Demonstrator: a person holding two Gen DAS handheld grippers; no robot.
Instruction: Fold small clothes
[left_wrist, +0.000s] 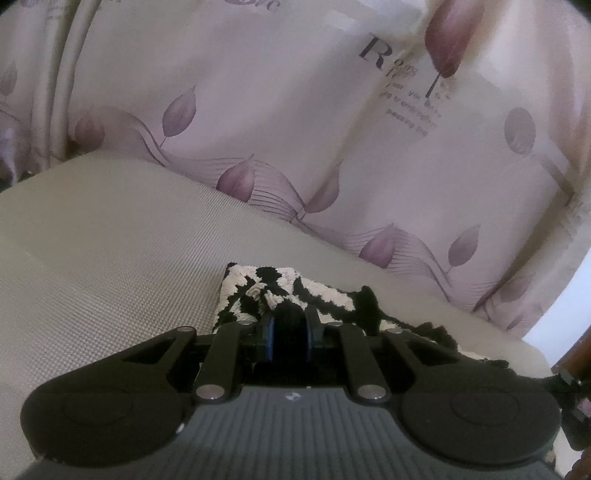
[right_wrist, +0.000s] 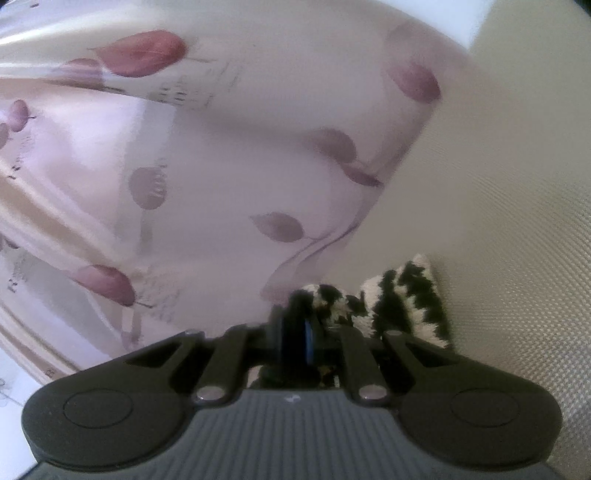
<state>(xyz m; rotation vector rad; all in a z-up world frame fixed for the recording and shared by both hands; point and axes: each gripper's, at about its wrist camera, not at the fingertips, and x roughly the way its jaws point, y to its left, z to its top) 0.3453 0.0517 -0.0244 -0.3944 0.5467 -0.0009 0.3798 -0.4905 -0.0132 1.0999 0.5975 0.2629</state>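
A black-and-white zigzag knitted garment (left_wrist: 258, 291) lies on a beige woven cushion (left_wrist: 110, 258), partly lifted at my fingers. In the left wrist view my left gripper (left_wrist: 290, 317) is shut on a dark fold of it, the blue-edged pads close together with black knit between them. The right wrist view shows the same knit (right_wrist: 402, 302) bunched just ahead and to the right of my right gripper (right_wrist: 295, 314), which is shut on a black edge of it. The cloth under both grippers is hidden by their bodies.
A pale curtain (left_wrist: 295, 110) printed with purple leaves and lettering hangs right behind the cushion and fills the left of the right wrist view (right_wrist: 184, 166). The beige cushion (right_wrist: 517, 184) stretches away to the right there. A dark wooden piece (left_wrist: 576, 365) shows at the far right edge.
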